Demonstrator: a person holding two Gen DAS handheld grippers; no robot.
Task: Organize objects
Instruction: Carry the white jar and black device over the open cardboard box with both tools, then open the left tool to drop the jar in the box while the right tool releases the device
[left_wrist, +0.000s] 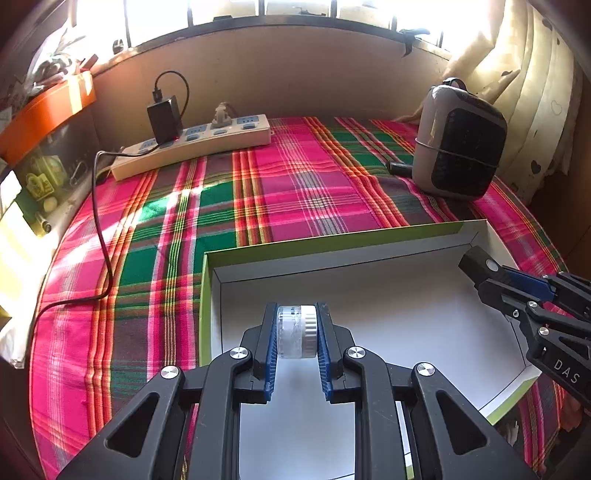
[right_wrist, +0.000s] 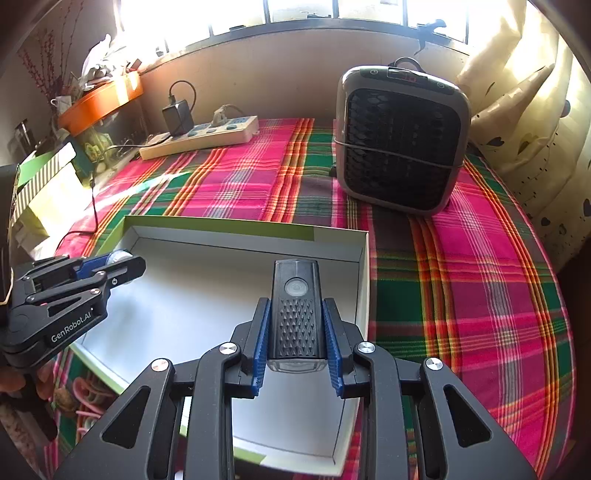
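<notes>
A shallow white box with a green rim (left_wrist: 332, 242) (right_wrist: 364, 280) lies on the plaid cloth. My left gripper (left_wrist: 297, 332) is shut on a small clear and white round light (left_wrist: 297, 330) and holds it above the box's left part; it also shows in the right wrist view (right_wrist: 118, 264). My right gripper (right_wrist: 295, 332) is shut on a black bike light (right_wrist: 295, 310) and holds it above the box's right part. Its tip with the black light (left_wrist: 480, 264) shows at the right of the left wrist view.
A grey and black heater (left_wrist: 458, 144) (right_wrist: 400, 140) stands on the cloth at the back right. A beige power strip (left_wrist: 192, 146) (right_wrist: 201, 136) with a black charger lies at the back left; its black cable (left_wrist: 99, 236) runs down the left side.
</notes>
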